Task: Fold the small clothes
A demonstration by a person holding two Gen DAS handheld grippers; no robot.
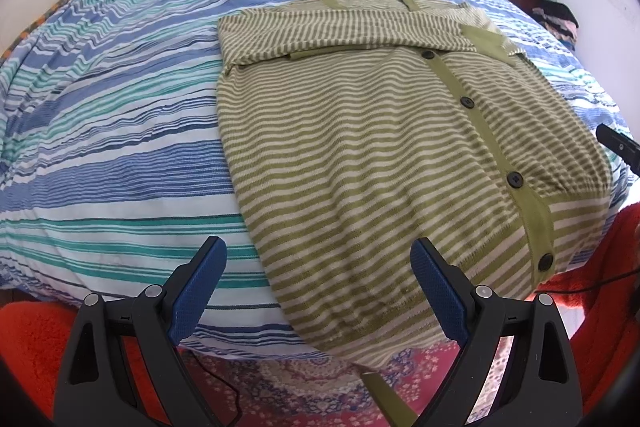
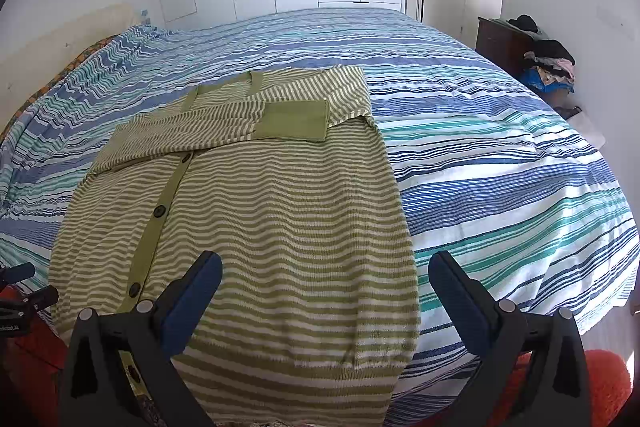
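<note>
A green and white striped cardigan [image 1: 360,147] lies flat on the bed with the blue striped cover [image 1: 120,147], in the centre right of the left wrist frame and the centre left of the right wrist frame. Both sleeves are folded across its chest. The left gripper [image 1: 318,267] is spread wide and holds nothing. The right gripper [image 2: 325,277] is also released, above the hem. In the upper right, a pile of clothes [image 2: 548,67] rests perhaps on a dark cabinet.

Both wrist views look along the bed [image 1: 120,131] from its near edge, sharing the cardigan [image 2: 280,211].
</note>
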